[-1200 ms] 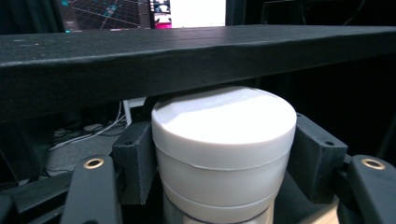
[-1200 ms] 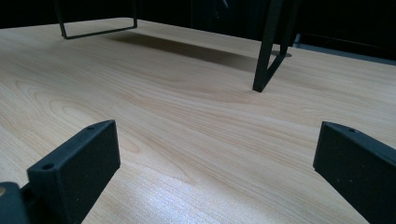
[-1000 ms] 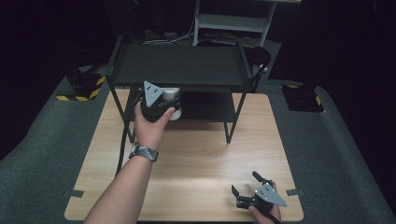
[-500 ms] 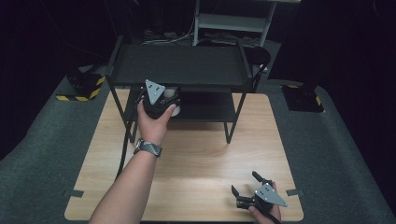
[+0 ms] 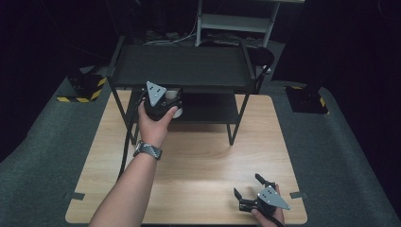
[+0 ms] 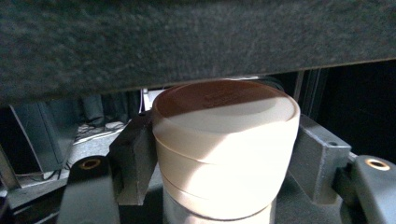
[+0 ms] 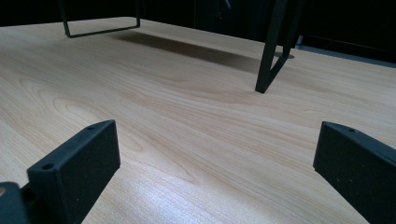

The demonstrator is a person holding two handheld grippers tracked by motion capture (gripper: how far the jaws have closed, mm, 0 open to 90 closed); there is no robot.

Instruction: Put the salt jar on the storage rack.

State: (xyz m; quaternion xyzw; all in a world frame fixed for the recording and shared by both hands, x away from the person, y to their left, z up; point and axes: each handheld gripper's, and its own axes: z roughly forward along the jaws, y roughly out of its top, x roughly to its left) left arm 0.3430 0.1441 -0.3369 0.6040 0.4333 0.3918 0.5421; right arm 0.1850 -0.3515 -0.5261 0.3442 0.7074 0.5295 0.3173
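Two black jaws of the left gripper (image 6: 224, 154) clamped on a smooth, round cream container (image 6: 226, 144) with stepped, banded sides and a flat recessed top, pads pressed flush against either flank; dark felt-textured shelf (image 6: 187, 42) of a black metal rack just above. Farther off, right gripper (image 5: 249, 189) resting low, blocky matte jaws spread wide and holding nothing, with pale wood-grain table (image 7: 196, 121) between and beyond them, thin rack leg (image 7: 273, 46) ahead.

- A lab-like recording space: dark surroundings all round; grey carpet floor (image 5: 42, 189)
- Hazard-striped stand bases (image 5: 82, 92); bare wooden table (image 5: 198, 165); black metal rack (image 5: 182, 66); loose cables (image 5: 163, 35)
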